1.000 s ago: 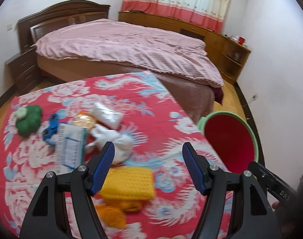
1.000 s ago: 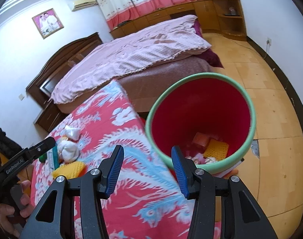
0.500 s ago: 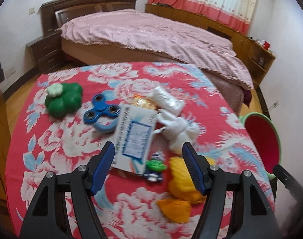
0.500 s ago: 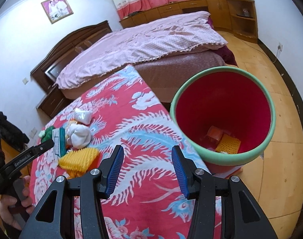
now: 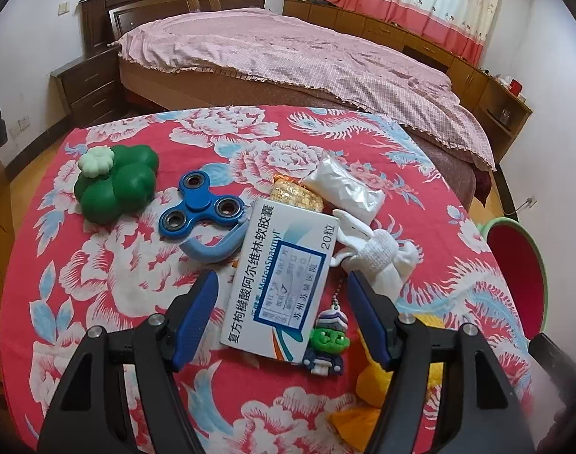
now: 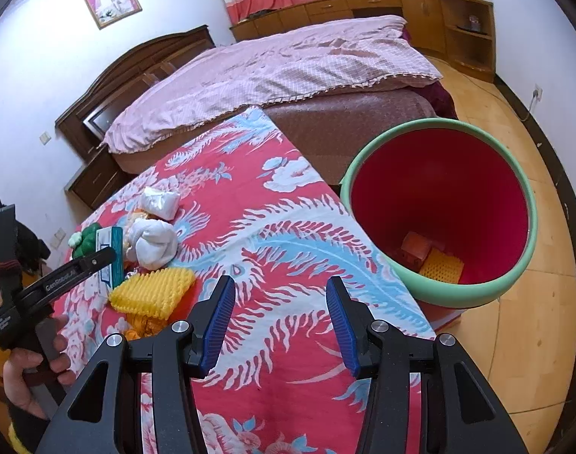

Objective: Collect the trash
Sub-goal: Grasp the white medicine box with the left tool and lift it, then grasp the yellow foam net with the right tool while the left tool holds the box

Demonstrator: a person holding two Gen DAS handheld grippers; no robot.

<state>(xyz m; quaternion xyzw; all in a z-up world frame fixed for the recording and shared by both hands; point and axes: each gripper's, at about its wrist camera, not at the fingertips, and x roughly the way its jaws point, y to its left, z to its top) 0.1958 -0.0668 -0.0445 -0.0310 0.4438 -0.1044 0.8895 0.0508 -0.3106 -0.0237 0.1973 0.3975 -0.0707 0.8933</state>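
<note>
1. The left tongs (image 5: 280, 316) stand wide open above the tabletop (image 5: 98, 302), which is covered in a red floral cloth; they grip nothing. The white and blue rectangular medicine box (image 5: 284, 276) lies flat between the blue fingers, and no pad touches it.
2. Right of the box's near end lies a small green-faced figure keychain (image 5: 327, 340) with a bead chain. It sits close to the right finger.
3. Beyond the box: a crumpled gold foil wrapper (image 5: 295, 195), a clear plastic packet (image 5: 344, 187) and a knotted white cloth bundle (image 5: 374, 253), the last just beside the box's right edge.
4. Left of the box: a blue three-lobed fidget spinner (image 5: 201, 204) resting on a light blue plastic loop (image 5: 212, 251), then a green clover-shaped toy (image 5: 115, 183), well apart.
5. A yellow ridged sponge (image 6: 153, 293) lies near the tabletop edge, over orange scraps (image 5: 350, 422).
6. The right tongs (image 6: 280, 325) are partly open and empty, over bare cloth.
7. The red bin with a green rim (image 6: 431, 291) stands on the wooden floor beside the tabletop — a yellow piece and an orange piece lie inside.
</note>
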